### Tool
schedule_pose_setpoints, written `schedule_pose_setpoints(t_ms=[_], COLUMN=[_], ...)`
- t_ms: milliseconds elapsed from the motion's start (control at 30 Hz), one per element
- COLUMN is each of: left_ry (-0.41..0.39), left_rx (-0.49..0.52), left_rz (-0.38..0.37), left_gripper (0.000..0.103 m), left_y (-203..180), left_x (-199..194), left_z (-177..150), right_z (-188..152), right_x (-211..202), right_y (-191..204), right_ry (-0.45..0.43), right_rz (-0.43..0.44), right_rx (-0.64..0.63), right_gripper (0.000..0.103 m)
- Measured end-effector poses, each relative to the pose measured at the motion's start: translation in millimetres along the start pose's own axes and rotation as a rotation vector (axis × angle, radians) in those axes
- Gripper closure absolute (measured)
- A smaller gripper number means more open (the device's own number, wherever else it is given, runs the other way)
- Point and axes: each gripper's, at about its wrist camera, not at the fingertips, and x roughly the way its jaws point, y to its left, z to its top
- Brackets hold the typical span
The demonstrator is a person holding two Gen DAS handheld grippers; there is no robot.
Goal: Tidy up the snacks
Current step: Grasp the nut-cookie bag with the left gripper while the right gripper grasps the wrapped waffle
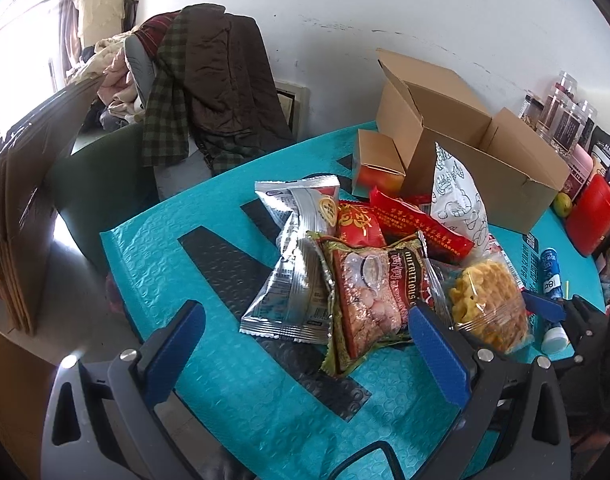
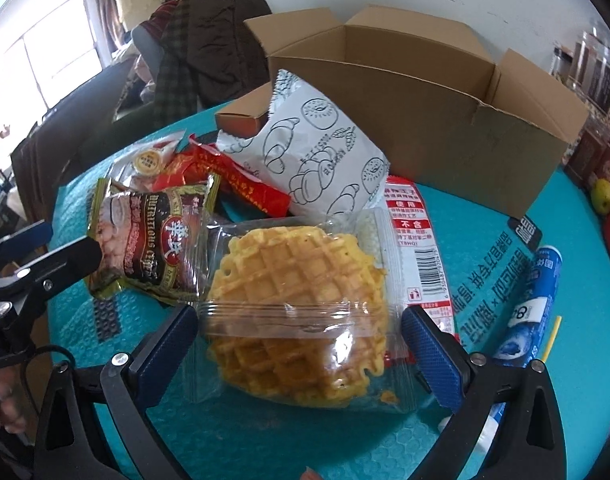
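The left tongs (image 1: 305, 344) are spread wide above the turquoise tabletop (image 1: 153, 248), gripping nothing; their right finger sits just near of the green-edged cereal packet (image 1: 369, 292). To the left of that packet lies a silver foil packet (image 1: 293, 256). Behind these, further off, lie red packets (image 1: 417, 220). A white bread bag (image 2: 321, 156) leans against the open cardboard box (image 2: 445, 120) at the far right. The clear-wrapped waffle (image 2: 301, 316) lies at the near right of the pile, between the fingers of the right tongs (image 2: 301, 344), which are spread to either side of it; contact with the wrapper cannot be confirmed. A blue tube (image 2: 533, 308) lies right of the waffle.
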Motion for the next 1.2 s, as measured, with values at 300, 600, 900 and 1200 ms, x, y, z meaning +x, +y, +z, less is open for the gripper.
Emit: schedule_pose_setpoints(t_ms=[300, 600, 900, 1200], left_ry=[0.008, 0.022, 0.106, 0.124], left_rx=[0.010, 0.055, 0.009, 0.032], left_rz=[-0.054, -0.048, -0.002, 0.040], left_gripper=[0.000, 0.000, 0.000, 0.007], left_y=[-12.4, -34.6, -49.5, -59.8], left_x=[1.9, 10.1, 33.0, 49.4], left_z=[2.8, 4.3, 7.4, 2.8], right_z=[-3.3, -11.2, -17.7, -22.2], right_x=[5.3, -15.8, -41.4, -47.1], right_y=[4.8, -20.9, -48.6, -55.8], right_ry=[-0.015, -0.067, -0.140, -0.148], right_rz=[-0.037, 0.023, 0.012, 0.011], right_rx=[-0.037, 0.062, 0.125, 0.147], right_gripper=[0.000, 0.022, 0.022, 0.022])
